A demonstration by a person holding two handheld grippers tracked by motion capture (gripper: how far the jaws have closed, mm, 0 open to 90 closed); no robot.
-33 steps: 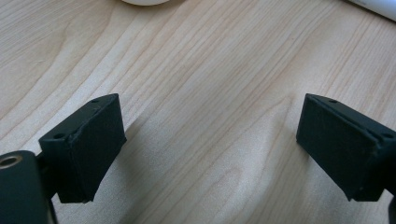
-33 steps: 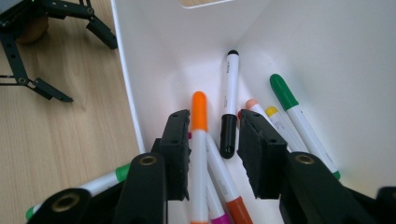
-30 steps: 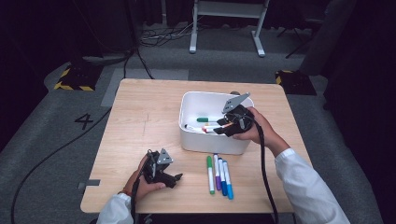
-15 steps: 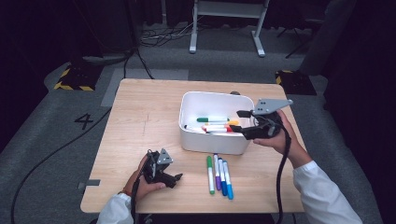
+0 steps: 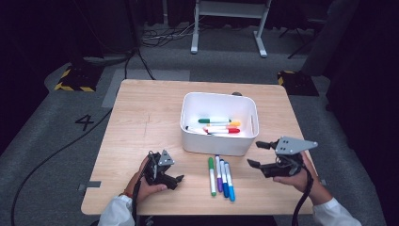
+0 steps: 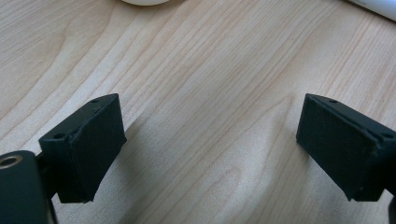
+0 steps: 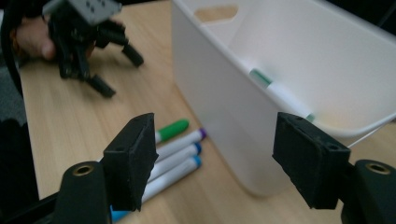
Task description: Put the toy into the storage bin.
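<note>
The right hand-held gripper [image 5: 258,154] is seen low over the near right part of the tabletop [image 5: 141,122], just right of the white bin [image 5: 219,143], pointing left. Its jaws have just been opening and now stand released, with nothing caught between them. In the right gripper view, the bin's near wall [image 7: 219,93] is framed between the two black pads, and a green-capped marker [image 7: 261,78] is glimpsed lying inside.

Inside the bin, a small pile of markers [image 5: 215,126] is seen from above: green, orange and red caps can be made out.

Four markers [image 5: 221,175] are laid side by side on the tabletop just near of the bin, between the two hands: a green one [image 5: 211,175] at the left, then a purple one [image 5: 218,172], then two with blue caps.

The left hand-held gripper [image 5: 178,182] is held down at the near left of the tabletop, close beside the green marker. Its jaws are parted and empty; in the left gripper view, bare wood grain [image 6: 210,107] is seen between the pads.
</note>
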